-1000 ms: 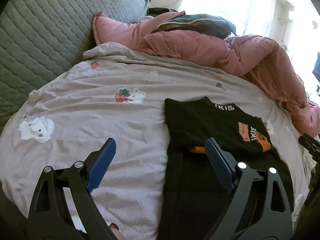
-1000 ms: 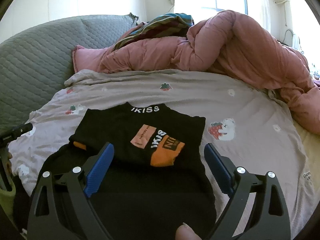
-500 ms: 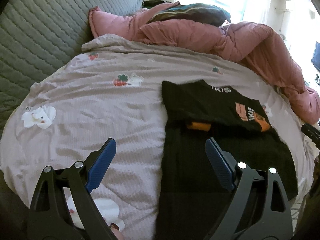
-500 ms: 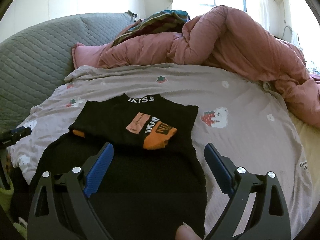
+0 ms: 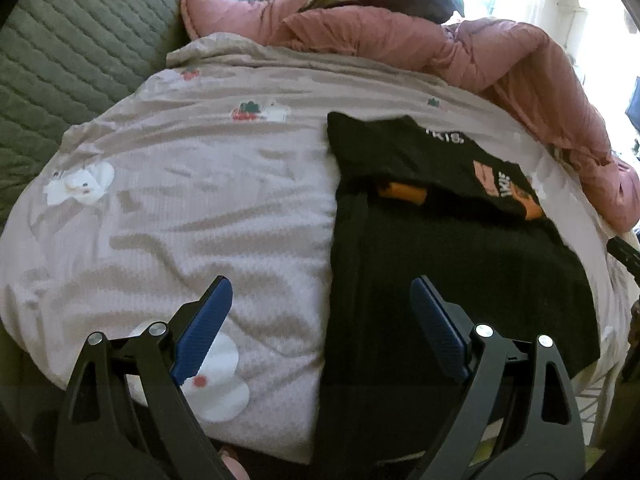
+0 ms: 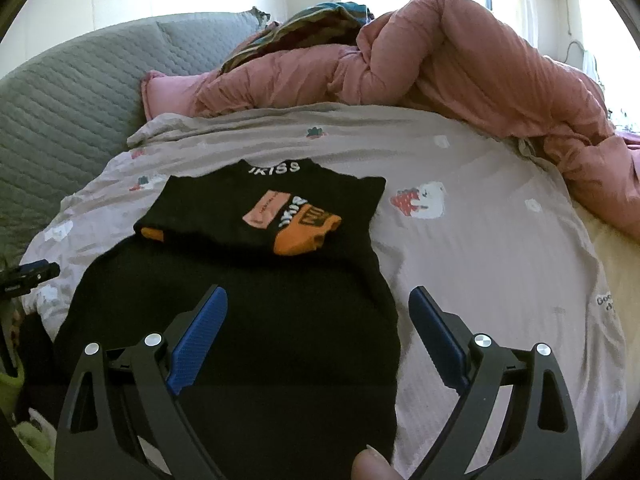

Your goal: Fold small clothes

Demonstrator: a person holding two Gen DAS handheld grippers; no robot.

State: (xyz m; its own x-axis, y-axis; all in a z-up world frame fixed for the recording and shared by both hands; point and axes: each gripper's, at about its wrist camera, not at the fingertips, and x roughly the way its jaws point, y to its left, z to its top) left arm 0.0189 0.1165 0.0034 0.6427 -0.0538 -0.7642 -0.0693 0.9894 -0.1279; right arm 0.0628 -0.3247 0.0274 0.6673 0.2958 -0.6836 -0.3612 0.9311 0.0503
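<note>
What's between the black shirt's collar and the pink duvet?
In the right wrist view, only bedsheet lies between the shirt collar and the duvet: wrinkled fabric with a small printed strawberry, nothing resting on it.

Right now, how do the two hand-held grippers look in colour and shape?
The left hand-held gripper and the right hand-held gripper look alike: a black frame with triangular cut-outs, silver round screws at the joints, and two flat fingers faced with ribbed blue pads. No cables or markings show on them.
</note>
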